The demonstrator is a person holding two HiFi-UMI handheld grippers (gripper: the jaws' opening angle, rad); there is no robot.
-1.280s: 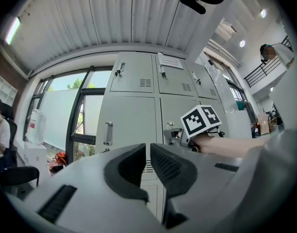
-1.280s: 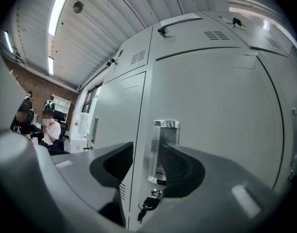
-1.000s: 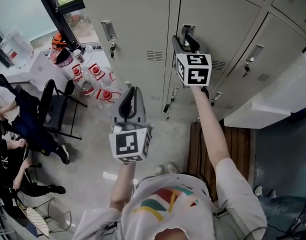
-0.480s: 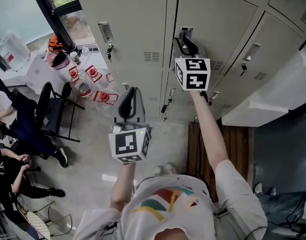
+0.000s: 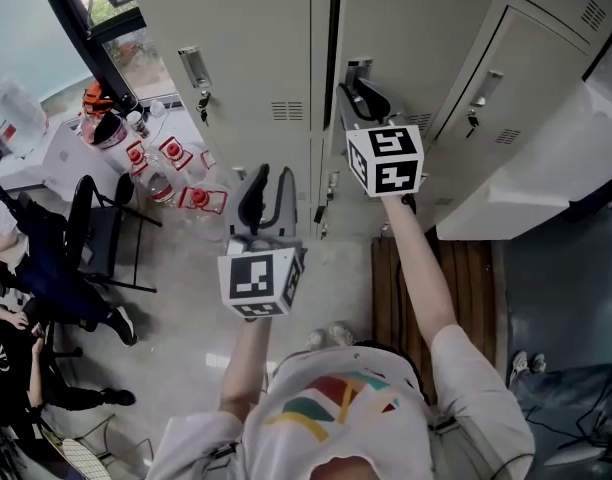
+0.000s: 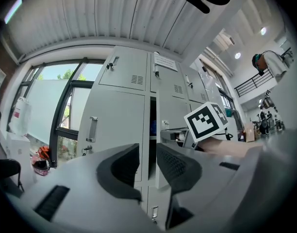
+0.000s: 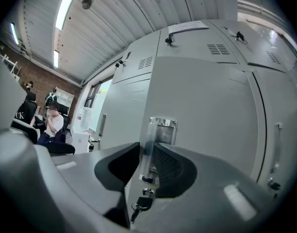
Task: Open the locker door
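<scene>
The right tool [image 7: 146, 160] has just been closing its jaws and now grips the upright metal handle [image 7: 148, 135] of the grey locker door [image 5: 416, 38]. The door stands slightly ajar directly ahead of it. To its left and further back from the door, the left tool [image 5: 269, 183] has just been opening, its parted jaws empty.

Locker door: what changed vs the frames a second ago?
The right gripper has just been closing its jaws and now clamps the handle. The locker door has swung ajar, with a dark gap showing along its left edge. The left gripper has just been opening its jaws, nothing between them. The neighbouring locker stays shut.
</scene>
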